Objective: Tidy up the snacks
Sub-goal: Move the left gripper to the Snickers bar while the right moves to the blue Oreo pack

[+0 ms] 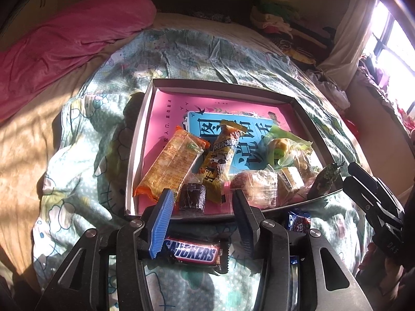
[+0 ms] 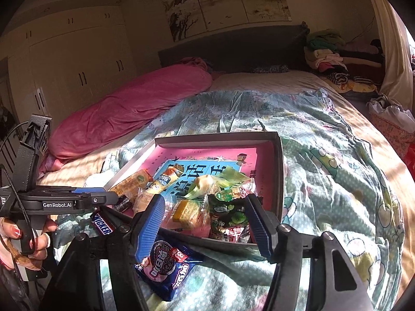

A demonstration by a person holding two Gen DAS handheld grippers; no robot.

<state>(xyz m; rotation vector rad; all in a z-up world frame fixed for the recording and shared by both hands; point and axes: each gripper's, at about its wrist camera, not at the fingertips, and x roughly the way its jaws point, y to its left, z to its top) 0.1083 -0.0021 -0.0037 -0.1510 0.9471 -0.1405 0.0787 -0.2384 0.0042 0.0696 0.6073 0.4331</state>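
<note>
left gripper (image 1: pixel 205 208) spread | Snickers bar (image 1: pixel 193 252) beneath | right gripper (image 2: pixel 205 220) spread | Oreo pack (image 2: pixel 166 264) likely below

Glossy plastic wrappers on the Snickers bar (image 1: pixel 193 253) and Oreo packet (image 2: pixel 166 264) are catching sunlight at six o'clock. The matt cardboard tray (image 1: pixel 223 87) is sitting on wrinkled cotton quilt (image 2: pixel 324 181); ribbed blue rubber pads (image 1: pixel 162 223) are facing matt black plastic.

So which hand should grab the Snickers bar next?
Probably the left. The Snickers bar lies on the blanket right below the open left gripper; the right gripper hovers over the Oreo packet instead.
</note>
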